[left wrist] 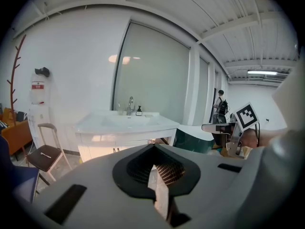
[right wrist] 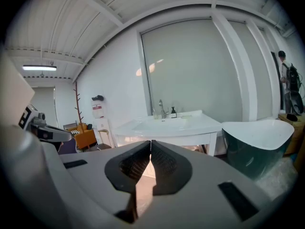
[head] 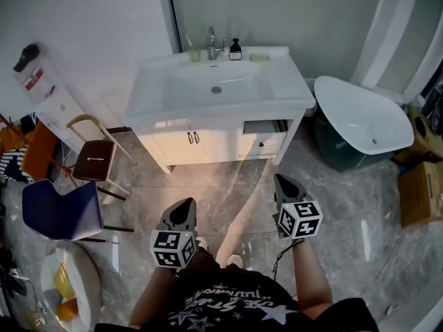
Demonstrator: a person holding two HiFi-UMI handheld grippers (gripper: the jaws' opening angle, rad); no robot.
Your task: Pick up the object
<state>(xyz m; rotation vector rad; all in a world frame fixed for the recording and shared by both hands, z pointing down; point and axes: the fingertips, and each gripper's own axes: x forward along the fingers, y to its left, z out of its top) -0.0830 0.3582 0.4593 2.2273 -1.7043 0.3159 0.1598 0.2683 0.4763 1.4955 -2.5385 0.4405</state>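
**Approach stage – nothing picked up yet, both grippers empty**

The person stands on the tiled floor (head: pixel 235 185) well short of the sink counter (head: pixel 291 95), with the left gripper (head: pixel 185 206) and right gripper (head: pixel 282 184) held out side by side and aimed at it. Which item is "the object" isn't clear. The likely candidates are the soap bottle (head: pixel 235 50) and a pale block (head: pixel 260 57) by the tap (head: pixel 213 43), at the back of the counter and far from either gripper. The next move probably calls for stepping in, opening one pair of jaws and lining up on the chosen item. The head view shows the gap left to cover, while only the gripper views show the jaws up close – left (left wrist: pixel 153 147) and right (right wrist: pixel 150 144) both have tips pressed together on nothing. The left gripper view also catches the right gripper's marker cube (left wrist: pixel 247 116) and a person (left wrist: pixel 220 104) far behind.
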